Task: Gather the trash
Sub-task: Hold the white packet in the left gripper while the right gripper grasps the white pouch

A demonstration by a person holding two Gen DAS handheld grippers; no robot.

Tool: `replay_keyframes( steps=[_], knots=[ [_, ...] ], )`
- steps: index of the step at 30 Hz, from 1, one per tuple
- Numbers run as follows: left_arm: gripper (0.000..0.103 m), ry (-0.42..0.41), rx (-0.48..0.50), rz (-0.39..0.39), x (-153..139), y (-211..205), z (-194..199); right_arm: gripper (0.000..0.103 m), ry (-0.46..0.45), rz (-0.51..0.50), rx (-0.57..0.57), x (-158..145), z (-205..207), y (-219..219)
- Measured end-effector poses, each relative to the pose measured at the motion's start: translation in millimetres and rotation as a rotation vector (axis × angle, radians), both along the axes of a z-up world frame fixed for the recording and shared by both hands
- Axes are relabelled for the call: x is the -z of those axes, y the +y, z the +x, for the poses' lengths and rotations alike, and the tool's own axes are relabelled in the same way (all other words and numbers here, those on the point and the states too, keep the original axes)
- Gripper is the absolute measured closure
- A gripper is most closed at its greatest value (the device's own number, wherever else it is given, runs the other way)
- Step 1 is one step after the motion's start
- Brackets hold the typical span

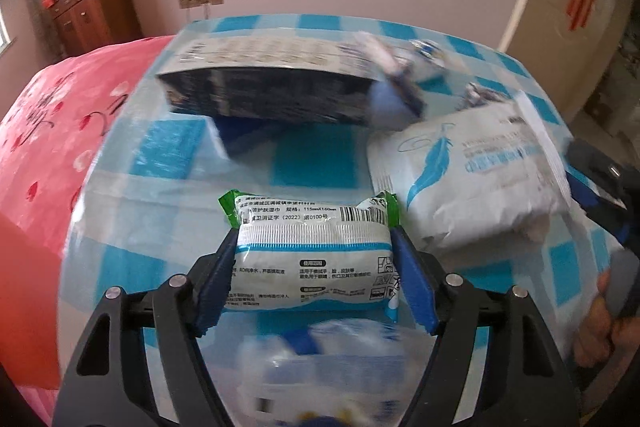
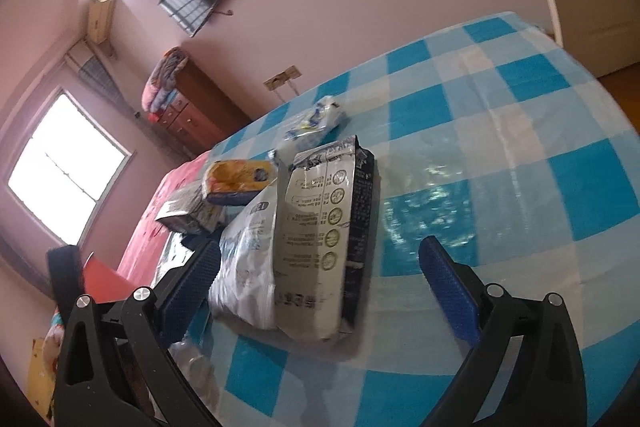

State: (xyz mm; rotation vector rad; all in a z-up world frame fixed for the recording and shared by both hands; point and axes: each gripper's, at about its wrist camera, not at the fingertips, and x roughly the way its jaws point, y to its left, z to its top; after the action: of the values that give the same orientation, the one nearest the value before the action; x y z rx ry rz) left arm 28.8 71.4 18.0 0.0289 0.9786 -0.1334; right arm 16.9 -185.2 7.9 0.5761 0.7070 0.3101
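My left gripper (image 1: 314,239) is shut on a white wet-wipes packet (image 1: 314,259) with green ends and a blue band, held above the blue-checked table (image 1: 316,155). A black and white bag (image 1: 272,83) lies beyond it. A white packet with a blue feather print (image 1: 468,183) lies to the right. My right gripper (image 2: 320,251) is open above the table (image 2: 500,147). Between its fingers lie the black and white bag (image 2: 324,239) and the white packet (image 2: 244,267), which its left finger (image 2: 192,283) is next to.
A clear plastic wrapper (image 1: 320,367) lies under the left gripper. A small blue and white wrapper (image 2: 316,119), a yellow packet (image 2: 240,179) and a dark box (image 2: 188,211) lie further back. A red bedspread (image 1: 52,131) is to the left of the table.
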Motion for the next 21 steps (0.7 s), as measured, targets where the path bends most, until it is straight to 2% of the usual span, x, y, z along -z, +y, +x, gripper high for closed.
replay_keyframes(
  steps=[8,21],
  knots=[
    [0.030,0.006,0.089,-0.062,-0.3,-34.0,-27.8,0.005,0.011,0.004,0.032,1.6,-0.6,-8.4],
    [0.030,-0.010,0.032,-0.120,-1.1,-22.2,-35.5,0.005,-0.073,-0.037,-0.018,-14.5,-11.3,5.0]
  ],
)
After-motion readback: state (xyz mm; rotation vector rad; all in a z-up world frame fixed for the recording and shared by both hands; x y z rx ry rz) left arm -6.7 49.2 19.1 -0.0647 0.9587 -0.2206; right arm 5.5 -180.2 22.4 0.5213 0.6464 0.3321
